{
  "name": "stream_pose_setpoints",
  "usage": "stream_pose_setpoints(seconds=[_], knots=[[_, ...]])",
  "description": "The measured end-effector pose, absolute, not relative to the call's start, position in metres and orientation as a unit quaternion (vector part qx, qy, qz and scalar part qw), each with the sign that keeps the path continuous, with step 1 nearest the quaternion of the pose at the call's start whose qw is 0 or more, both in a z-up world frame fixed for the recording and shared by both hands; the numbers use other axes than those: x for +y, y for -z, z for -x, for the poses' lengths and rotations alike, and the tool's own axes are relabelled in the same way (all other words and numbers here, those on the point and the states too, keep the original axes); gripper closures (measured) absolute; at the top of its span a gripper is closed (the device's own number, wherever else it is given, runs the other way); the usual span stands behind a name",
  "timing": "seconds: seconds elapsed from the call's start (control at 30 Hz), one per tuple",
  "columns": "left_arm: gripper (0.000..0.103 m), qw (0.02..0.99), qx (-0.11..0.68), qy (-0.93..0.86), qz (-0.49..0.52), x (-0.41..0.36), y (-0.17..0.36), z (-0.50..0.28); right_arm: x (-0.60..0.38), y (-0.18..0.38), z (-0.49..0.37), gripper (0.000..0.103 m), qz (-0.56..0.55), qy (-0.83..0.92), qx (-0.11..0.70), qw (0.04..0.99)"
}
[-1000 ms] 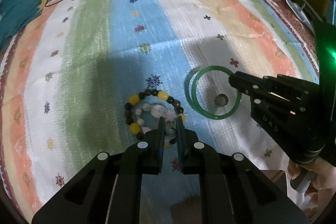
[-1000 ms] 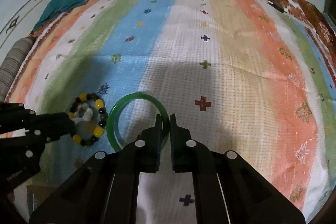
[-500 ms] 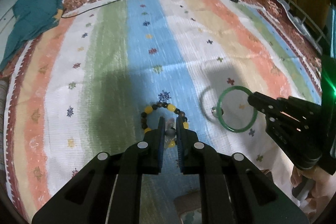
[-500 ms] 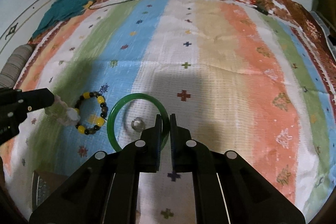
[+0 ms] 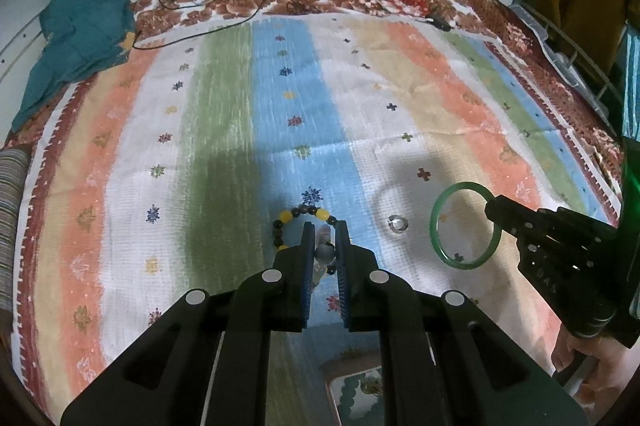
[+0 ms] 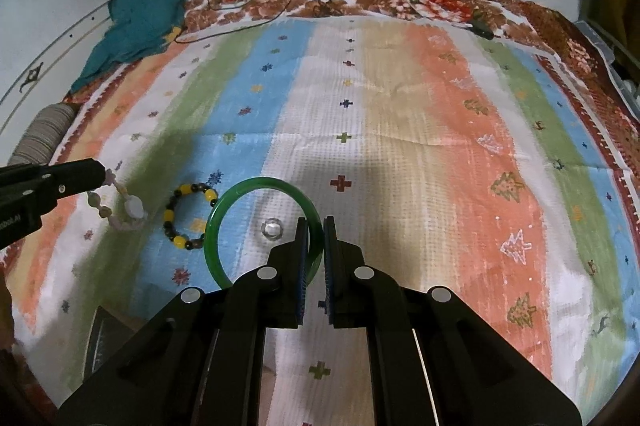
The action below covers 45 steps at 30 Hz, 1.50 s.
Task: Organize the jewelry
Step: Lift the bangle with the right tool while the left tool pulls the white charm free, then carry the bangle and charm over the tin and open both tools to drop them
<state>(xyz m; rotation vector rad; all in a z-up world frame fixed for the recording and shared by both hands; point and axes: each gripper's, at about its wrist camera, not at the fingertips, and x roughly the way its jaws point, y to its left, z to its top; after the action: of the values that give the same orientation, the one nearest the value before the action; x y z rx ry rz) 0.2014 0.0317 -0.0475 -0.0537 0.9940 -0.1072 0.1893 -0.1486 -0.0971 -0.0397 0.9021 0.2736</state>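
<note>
My left gripper [image 5: 325,226] is shut on a pale pink-and-white bead bracelet [image 5: 325,251] and holds it above the striped cloth; in the right wrist view the bracelet [image 6: 120,210] hangs from the left gripper [image 6: 105,175]. My right gripper [image 6: 316,222] is shut on a green bangle [image 6: 248,186] and holds it lifted; the bangle also shows in the left wrist view [image 5: 440,222]. A yellow-and-dark bead bracelet [image 6: 188,216] lies on the blue stripe, also in the left wrist view [image 5: 304,212]. A small clear ring [image 6: 272,228] lies on the cloth, also in the left wrist view [image 5: 399,224].
A striped cloth [image 6: 400,126] covers the surface. A teal cloth [image 6: 144,14] and thin cables [image 6: 256,2] lie at the back. A patterned box [image 5: 360,394] sits below my left gripper. A dark box corner [image 6: 108,338] is at the front left.
Both grippers have risen. The pale bracelet has come up off the yellow-and-dark one in the left gripper. The green bangle has lifted off the cloth, leaving the small ring lying there.
</note>
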Motion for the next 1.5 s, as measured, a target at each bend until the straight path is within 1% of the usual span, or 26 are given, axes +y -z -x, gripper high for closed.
stream_pose_setpoints(seconds=[0.53, 0.87, 1.3, 1.5], knots=[[0.093, 0.89, 0.451, 0.069, 0.027, 0.02, 0.024, -0.172, -0.146, 0.077, -0.161, 0.095, 0.023, -0.149, 0.411, 0.899], [0.093, 0.891, 0.448, 0.073, 0.025, 0.017, 0.022, -0.162, -0.147, 0.071, -0.15, 0.095, 0.02, -0.153, 0.406, 0.901], [0.093, 0.9, 0.424, 0.092, 0.037, 0.01, 0.005, -0.122, -0.147, 0.059, -0.116, 0.095, 0.02, -0.169, 0.392, 0.904], [0.093, 0.9, 0.423, 0.093, 0.047, 0.008, 0.005, -0.104, -0.146, 0.058, -0.1, 0.095, 0.021, -0.173, 0.388, 0.905]])
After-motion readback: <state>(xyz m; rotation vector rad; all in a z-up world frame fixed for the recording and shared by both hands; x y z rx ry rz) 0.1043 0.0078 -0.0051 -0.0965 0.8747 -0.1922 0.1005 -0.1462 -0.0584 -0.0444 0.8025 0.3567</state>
